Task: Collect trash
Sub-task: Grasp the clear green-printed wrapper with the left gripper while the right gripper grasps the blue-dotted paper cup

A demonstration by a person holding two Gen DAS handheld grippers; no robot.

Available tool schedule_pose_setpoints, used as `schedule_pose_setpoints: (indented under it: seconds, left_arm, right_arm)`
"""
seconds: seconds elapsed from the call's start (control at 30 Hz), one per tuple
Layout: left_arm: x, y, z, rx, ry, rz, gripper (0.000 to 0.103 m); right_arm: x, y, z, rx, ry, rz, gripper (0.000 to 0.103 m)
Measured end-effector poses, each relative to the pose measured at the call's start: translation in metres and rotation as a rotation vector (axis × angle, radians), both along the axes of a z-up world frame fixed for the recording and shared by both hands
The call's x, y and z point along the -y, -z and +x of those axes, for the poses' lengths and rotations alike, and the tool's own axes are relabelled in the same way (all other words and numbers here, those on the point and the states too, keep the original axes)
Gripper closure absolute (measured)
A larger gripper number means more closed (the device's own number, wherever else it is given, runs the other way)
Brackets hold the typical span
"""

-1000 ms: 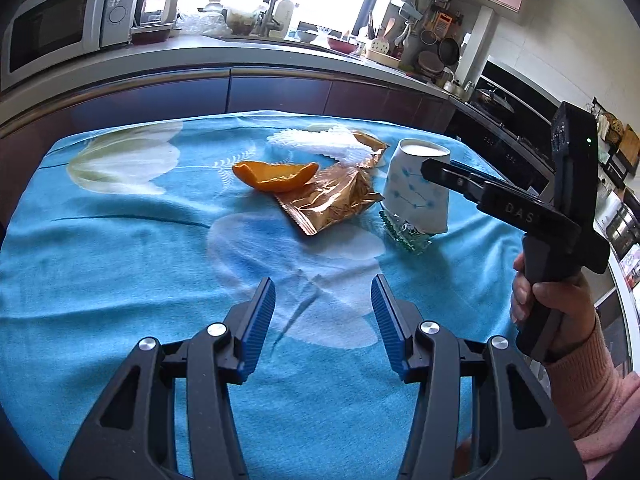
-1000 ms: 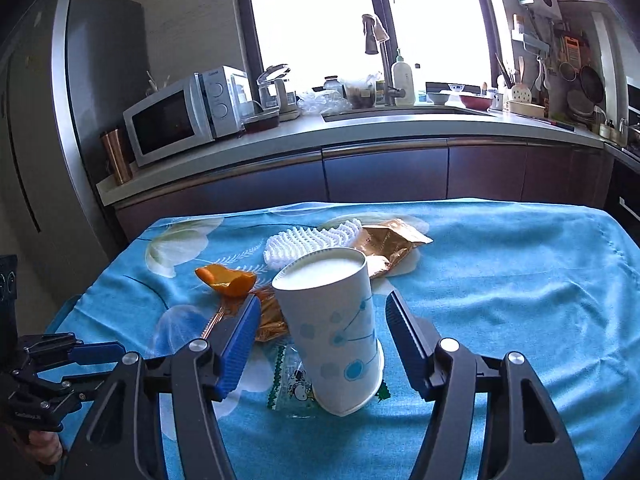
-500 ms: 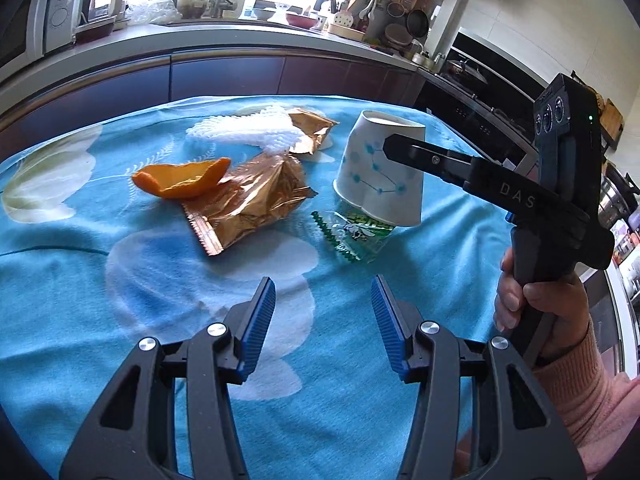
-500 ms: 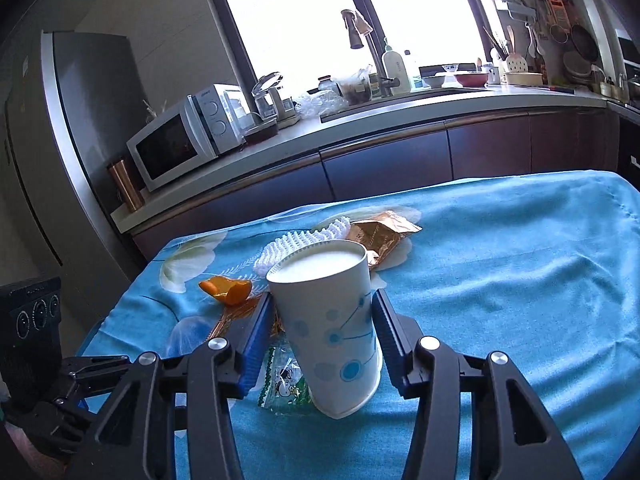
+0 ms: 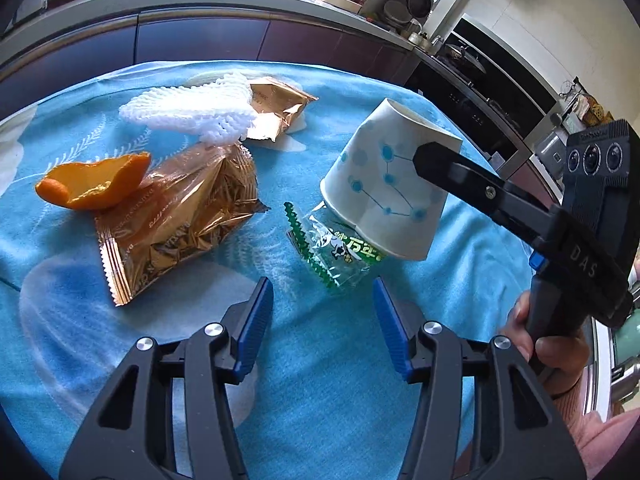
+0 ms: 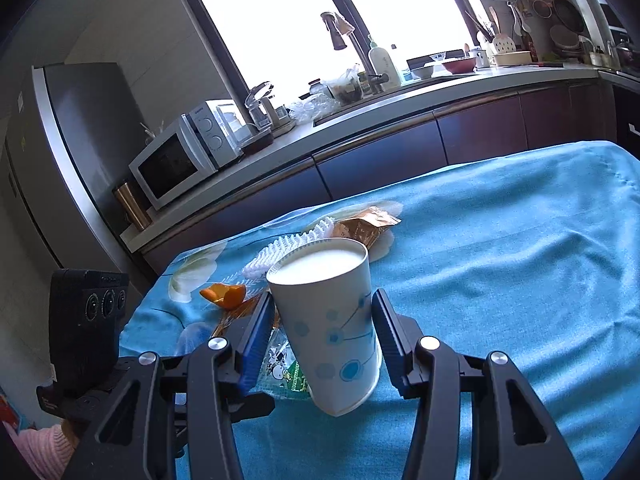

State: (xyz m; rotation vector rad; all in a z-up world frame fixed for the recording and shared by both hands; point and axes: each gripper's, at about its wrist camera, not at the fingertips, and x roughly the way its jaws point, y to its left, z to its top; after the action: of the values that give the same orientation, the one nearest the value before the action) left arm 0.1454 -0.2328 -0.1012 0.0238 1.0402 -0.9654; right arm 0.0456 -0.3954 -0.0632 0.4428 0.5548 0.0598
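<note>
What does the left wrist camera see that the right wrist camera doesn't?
Only the left wrist view shows the left tongs open over the blue cloth, and the whole big gold wrapper.

Only the right wrist view shows the microwave, the fridge, the tap and the cup's white inside.

Both show the paper cup gripped by the right tongs, the orange peel, the white foam net and the green wrapper.

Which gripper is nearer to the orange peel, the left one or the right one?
Left. The left gripper hangs open over the cloth, with the orange peel ahead to its left. The right gripper is shut on the paper cup, farther away.
</note>
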Motion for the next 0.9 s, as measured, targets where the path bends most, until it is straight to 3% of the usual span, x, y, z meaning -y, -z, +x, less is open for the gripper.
schedule_pose_setpoints:
  seconds: [0.07,0.3,0.63,0.9]
  left_arm:
    - [0.004,0.001,0.004,-0.010,0.000,-0.007,0.051]
    - [0.015,0.009,0.012,-0.083,0.015,-0.036,0.080]
    - [0.004,0.005,0.003,-0.048,-0.006,-0.043,0.101]
    - [-0.034,-0.011,-0.013,0.006,-0.049,-0.063,0.101]
  right_arm:
    - [0.001,0.002,0.000,-0.003,-0.003,0.005,0.055]
    - [0.001,0.007,-0.001,-0.009,-0.016,0.022,0.055]
    - [-0.001,0.000,-0.004,0.013,-0.031,0.024,0.055]
    - [-0.013,-0.009,-0.008,0.039,-0.065,0.030,0.055]
